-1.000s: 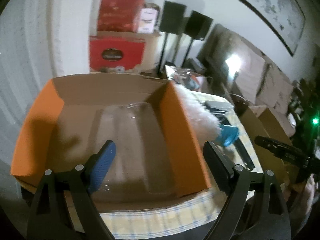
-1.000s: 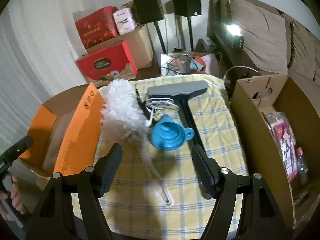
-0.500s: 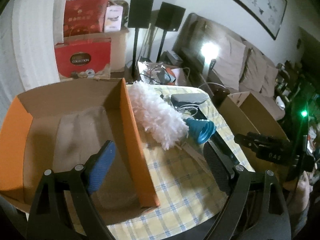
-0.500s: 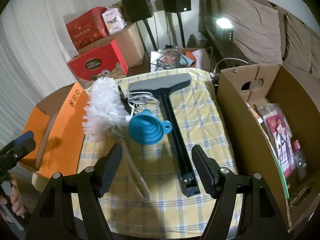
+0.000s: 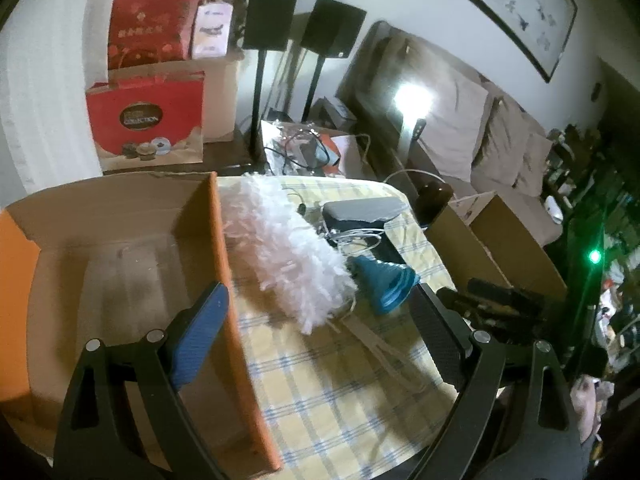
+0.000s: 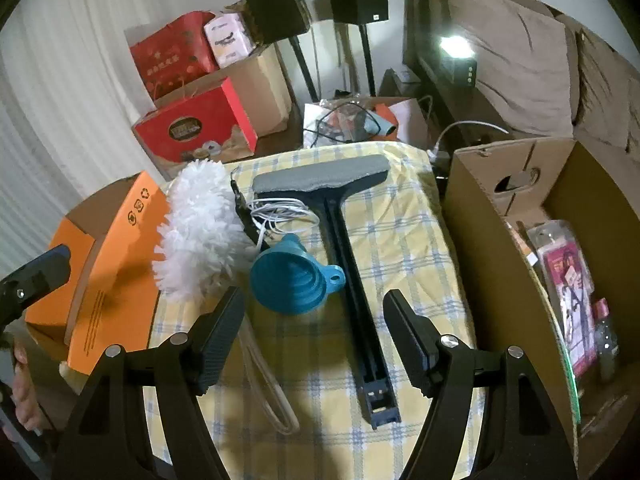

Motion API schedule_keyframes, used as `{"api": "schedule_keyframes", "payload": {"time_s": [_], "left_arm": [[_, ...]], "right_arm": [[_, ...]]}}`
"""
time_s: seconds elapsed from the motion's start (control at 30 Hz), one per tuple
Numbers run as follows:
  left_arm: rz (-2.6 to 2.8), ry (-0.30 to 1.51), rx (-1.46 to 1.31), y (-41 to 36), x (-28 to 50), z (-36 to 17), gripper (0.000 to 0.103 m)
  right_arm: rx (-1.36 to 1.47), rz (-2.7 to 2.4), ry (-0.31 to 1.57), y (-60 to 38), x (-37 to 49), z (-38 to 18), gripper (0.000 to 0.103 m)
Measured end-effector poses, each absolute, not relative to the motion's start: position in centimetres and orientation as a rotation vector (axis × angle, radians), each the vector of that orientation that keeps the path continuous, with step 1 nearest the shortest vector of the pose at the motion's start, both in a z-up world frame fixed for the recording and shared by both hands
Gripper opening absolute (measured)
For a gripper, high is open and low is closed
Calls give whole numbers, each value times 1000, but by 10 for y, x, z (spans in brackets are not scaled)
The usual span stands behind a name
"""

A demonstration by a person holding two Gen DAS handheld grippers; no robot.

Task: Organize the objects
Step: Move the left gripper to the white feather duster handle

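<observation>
We hold the right gripper [image 6: 314, 326] wide and empty above the checked tablecloth [image 6: 400, 248]; the left gripper [image 5: 320, 324] gapes too, beside the orange box [image 5: 228, 280]; farther off, between the boxes, lie the blue funnel [image 6: 292, 276], white duster [image 6: 200, 224] and squeegee [image 6: 340, 216].

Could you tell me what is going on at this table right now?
A person holds a gripper in each hand over a checked tablecloth, sorting items into boxes. Both the left gripper and right gripper are open and hold nothing. A white duster, blue funnel, white cable and squeegee lie on the cloth between an orange box and a brown box that already holds packaged goods.
</observation>
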State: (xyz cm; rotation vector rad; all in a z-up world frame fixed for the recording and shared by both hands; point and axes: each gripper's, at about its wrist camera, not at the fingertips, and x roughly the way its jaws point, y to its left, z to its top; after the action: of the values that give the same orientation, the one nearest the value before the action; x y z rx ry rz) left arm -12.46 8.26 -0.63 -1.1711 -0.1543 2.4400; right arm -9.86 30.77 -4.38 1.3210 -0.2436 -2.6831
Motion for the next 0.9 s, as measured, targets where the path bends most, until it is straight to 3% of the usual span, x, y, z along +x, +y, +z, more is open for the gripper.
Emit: {"api": "schedule_keyframes", "payload": {"time_s": [0.17,0.23,0.33,0.5,0.9], "left_arm": [[2399,-135,-1201,104,-138,-11,83],[2396,-112,-1220,112,-143,-15,68],[2378,-98,-1255,123,-151,-23,60],[2379,-44,-1332,138,-162,-39,46],[2420,50,-1520,156,-185,-85,52]], "right_arm": [[1312,-2656,-211,300,-95,-49,74],[1320,-2638,-181,294,-92,-53,74],[1344,-2603,-153,285,-89,-63,73],[1405,-2524,-186,279,-88,-84,56],[1422,-2480,-172,264,-85,-106,52]]}}
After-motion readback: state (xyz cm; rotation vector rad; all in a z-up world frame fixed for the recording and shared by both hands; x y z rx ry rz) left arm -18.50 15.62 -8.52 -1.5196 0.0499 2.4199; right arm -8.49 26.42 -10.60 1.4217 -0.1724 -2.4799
